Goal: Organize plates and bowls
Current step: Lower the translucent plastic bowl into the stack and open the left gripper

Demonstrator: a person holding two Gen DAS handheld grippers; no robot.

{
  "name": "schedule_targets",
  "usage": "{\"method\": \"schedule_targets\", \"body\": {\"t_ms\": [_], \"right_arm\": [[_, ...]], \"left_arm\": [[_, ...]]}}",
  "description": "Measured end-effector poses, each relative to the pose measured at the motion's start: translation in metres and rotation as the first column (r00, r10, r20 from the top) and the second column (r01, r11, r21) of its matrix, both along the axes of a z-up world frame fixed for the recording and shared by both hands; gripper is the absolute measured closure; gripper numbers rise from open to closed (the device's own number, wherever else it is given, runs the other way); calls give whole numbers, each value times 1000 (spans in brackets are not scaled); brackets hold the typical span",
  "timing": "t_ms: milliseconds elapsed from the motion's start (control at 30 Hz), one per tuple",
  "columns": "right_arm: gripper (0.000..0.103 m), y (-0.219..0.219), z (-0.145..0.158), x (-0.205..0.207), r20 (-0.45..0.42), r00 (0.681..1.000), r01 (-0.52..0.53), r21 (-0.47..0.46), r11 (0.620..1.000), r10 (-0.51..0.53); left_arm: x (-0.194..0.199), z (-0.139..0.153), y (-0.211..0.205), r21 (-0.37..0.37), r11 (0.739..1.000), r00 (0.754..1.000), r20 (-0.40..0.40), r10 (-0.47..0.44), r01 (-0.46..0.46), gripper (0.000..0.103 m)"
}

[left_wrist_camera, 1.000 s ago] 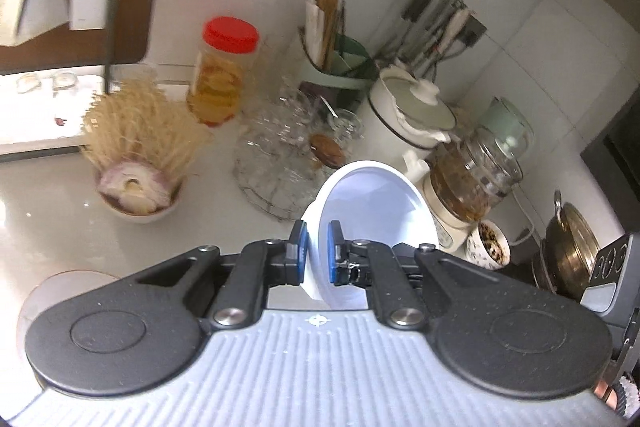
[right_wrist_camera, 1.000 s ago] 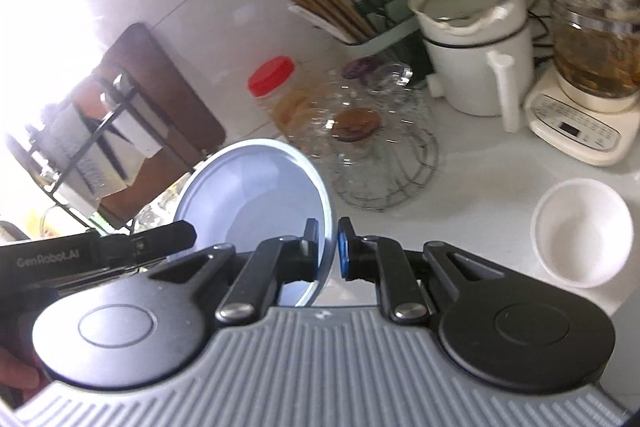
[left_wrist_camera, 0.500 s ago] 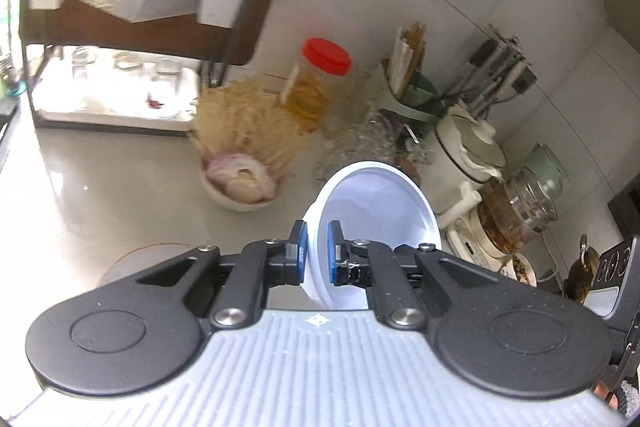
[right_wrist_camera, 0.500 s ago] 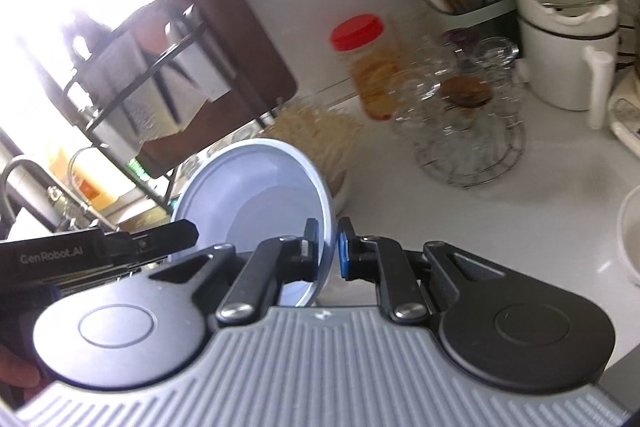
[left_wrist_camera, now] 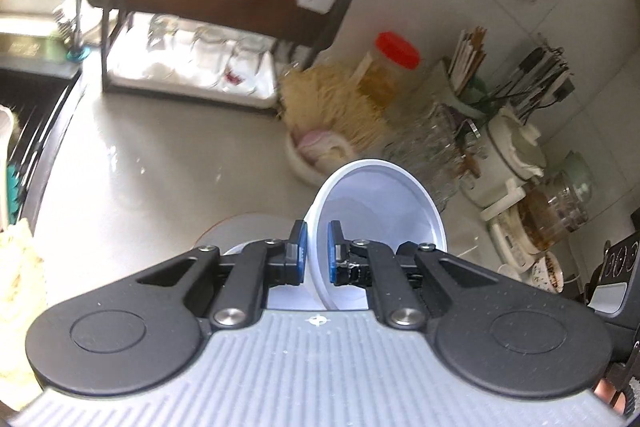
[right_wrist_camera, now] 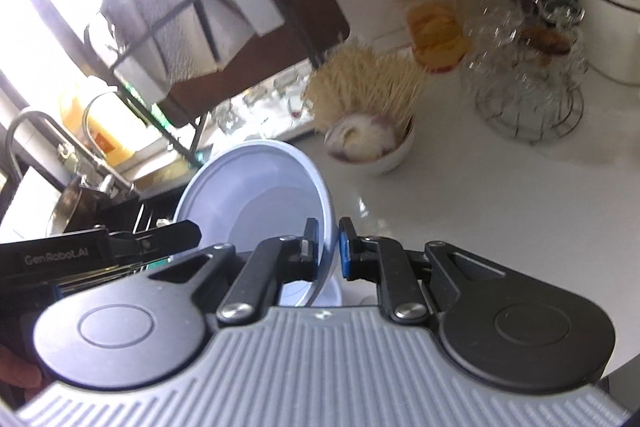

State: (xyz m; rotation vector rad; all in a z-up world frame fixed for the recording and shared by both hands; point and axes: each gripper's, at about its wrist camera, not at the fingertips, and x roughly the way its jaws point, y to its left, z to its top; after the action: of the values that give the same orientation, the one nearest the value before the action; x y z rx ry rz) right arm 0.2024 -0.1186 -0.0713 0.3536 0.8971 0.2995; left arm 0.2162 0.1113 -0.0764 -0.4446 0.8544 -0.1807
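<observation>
Both hands have swung the dishes across the table [left_wrist_camera: 168, 163] toward the dish rack [left_wrist_camera: 224, 11], the left gripper [left_wrist_camera: 316, 251] pinching a white bowl [left_wrist_camera: 380, 203] by its rim and the right gripper [right_wrist_camera: 328, 247] nearly shut on a pale blue plate's [right_wrist_camera: 248, 195] edge, apparently for racking.

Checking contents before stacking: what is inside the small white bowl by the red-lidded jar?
The small white bowl holds pale, purple-tinged lumps beneath a bristly straw-coloured bundle. The bundle hides the rest.

"GenRobot.AI" on left tongs [right_wrist_camera: 192, 231]
</observation>
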Motion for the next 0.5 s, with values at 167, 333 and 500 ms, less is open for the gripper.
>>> {"method": "schedule_targets", "body": {"t_ms": [167,333,500], "right_arm": [[89,18,-17,-4,-30,1000,8,-16,1000,-8],[89,28,-36,-8,-59,998,17,-32,999,-19],[89,36,-49,-6,-95,994,41,-39,998,-44]], "left_arm": [[-1,-20,14,21,1000,999,-52,-5,6,93],[-1,-42,22,39,999,995,-94,-27,31,93],[1,-59,29,40,998,989,-138,-45,51,93]]}}
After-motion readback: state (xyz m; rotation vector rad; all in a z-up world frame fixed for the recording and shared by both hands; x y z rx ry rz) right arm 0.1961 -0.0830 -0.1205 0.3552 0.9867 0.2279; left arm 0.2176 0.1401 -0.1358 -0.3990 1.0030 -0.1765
